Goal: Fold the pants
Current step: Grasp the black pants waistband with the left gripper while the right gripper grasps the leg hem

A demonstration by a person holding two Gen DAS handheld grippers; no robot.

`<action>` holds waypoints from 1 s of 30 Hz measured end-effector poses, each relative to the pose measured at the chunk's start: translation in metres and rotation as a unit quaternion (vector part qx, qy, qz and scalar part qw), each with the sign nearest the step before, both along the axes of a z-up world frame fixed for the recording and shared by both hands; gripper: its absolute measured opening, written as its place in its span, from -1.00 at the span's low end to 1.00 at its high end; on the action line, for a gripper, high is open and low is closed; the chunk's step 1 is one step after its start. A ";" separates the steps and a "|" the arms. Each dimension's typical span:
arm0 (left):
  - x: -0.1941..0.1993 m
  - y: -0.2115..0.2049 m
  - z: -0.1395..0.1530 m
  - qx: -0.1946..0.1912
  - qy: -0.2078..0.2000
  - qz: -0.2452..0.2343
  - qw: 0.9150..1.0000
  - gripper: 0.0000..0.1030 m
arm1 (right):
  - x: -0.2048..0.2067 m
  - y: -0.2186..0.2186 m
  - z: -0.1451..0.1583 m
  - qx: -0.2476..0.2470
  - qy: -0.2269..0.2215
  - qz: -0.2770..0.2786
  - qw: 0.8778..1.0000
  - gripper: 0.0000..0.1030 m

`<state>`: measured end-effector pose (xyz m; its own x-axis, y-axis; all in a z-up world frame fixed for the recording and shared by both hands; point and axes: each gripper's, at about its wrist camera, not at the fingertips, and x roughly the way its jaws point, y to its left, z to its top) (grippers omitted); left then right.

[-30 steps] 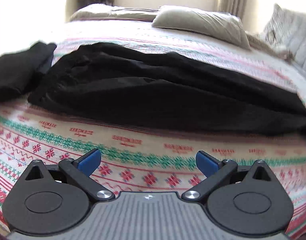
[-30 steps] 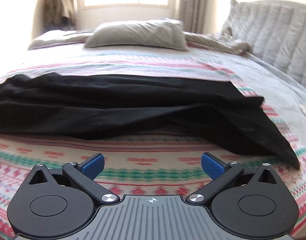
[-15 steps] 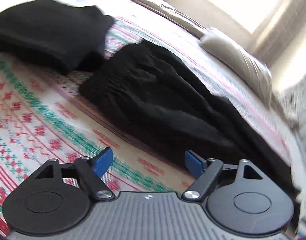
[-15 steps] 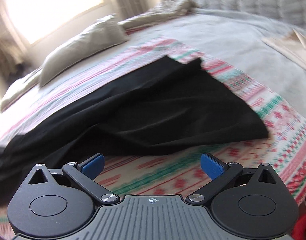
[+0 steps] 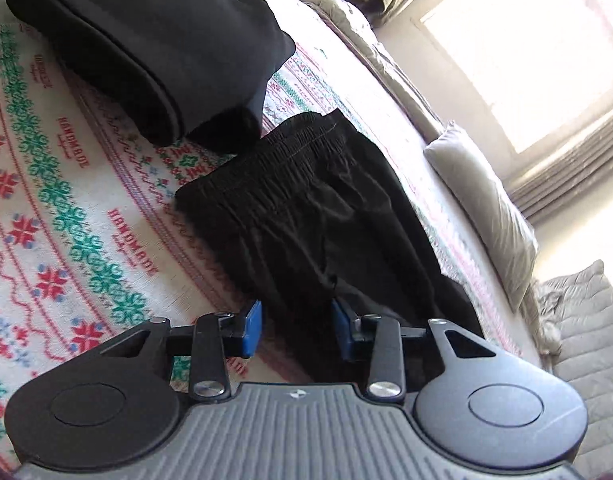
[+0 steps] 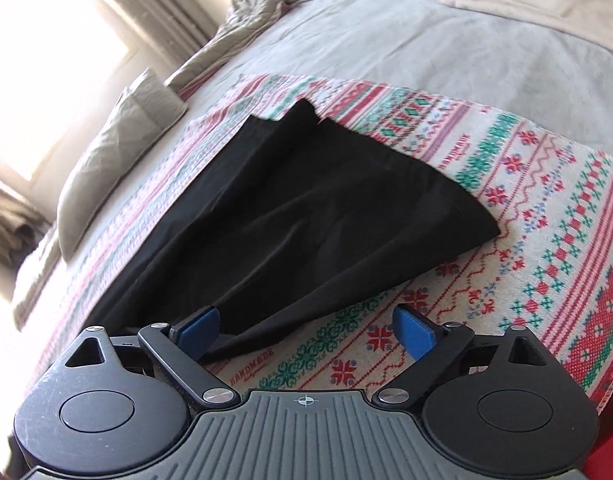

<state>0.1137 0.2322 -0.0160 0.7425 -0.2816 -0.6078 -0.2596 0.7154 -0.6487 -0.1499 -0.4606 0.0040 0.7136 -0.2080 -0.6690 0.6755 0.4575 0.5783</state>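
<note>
Two views split the black pants (image 5: 306, 216): the left wrist shows the gathered waistband at mid-frame beside a folded black garment (image 5: 146, 40) upper left; the right wrist shows the leg hems (image 6: 386, 200) on the patterned blanket (image 6: 546, 200). Both cameras have rolled since a second ago. Left gripper (image 5: 296, 330) jaws have just been closing around the pants' edge, not yet pressing; right gripper (image 6: 306, 326) jaws, slightly narrowed, gape over the fabric edge.

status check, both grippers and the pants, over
Left gripper closing over black pants' near edge, not clamped. Right gripper open at hem end. Folded black garment beside waistband.
</note>
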 end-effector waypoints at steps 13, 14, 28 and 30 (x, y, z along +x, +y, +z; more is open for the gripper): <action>0.001 -0.005 0.008 0.054 -0.005 -0.008 0.999 -0.80 | -0.016 -0.034 -0.014 0.007 -0.012 -0.089 0.996 -0.32; -0.001 -0.004 0.011 0.057 -0.007 -0.008 0.998 -0.80 | -0.014 -0.037 -0.016 0.002 -0.009 -0.090 0.996 -0.54; -0.043 0.013 0.046 0.147 0.028 -0.081 0.985 -0.80 | -0.034 -0.038 0.008 -0.091 0.028 -0.066 0.993 -0.99; -0.050 0.012 0.044 0.159 0.036 -0.093 0.982 -0.80 | -0.039 -0.038 0.007 -0.089 0.030 -0.064 0.994 -0.99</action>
